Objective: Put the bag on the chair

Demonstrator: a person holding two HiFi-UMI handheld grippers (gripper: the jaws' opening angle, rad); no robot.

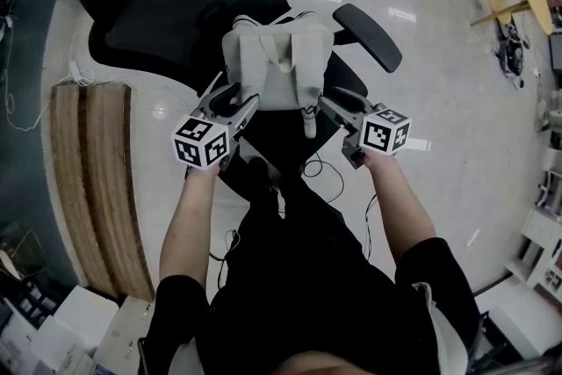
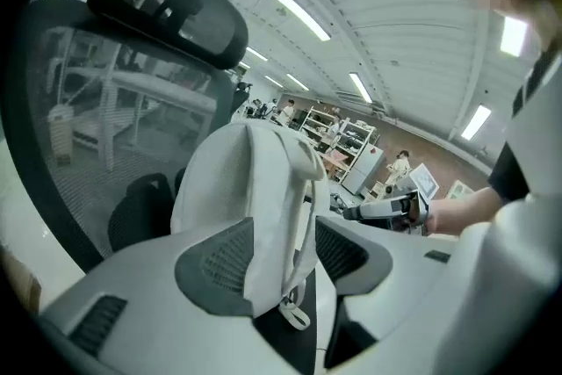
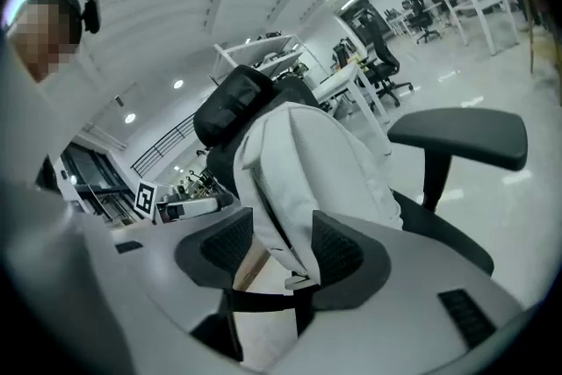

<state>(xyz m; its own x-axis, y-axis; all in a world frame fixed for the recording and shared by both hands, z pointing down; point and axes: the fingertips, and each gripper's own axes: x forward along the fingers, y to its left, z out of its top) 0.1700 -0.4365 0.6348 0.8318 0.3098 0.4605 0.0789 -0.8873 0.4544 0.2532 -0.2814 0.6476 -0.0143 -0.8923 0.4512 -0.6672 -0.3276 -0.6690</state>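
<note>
Both of my tongs stand spread wide and grip nothing. The left gripper point(image 1: 239, 104) has one side edge of the bag point(image 1: 277, 66) loose between its pads and the right gripper point(image 1: 339, 104) has the other, one on each flank so I could steady it if it tipped. Beyond them the bag sits upright on the seat of the chair point(image 1: 167, 4), its back leaning on the mesh backrest, which I judge is why it stands unaided.

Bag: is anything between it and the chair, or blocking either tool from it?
Nothing visible is in the way. The bag already appears to sit on the chair. The left tool and right tool flank it with jaws open, a bag edge between each pair and the pads not pressing.
</note>
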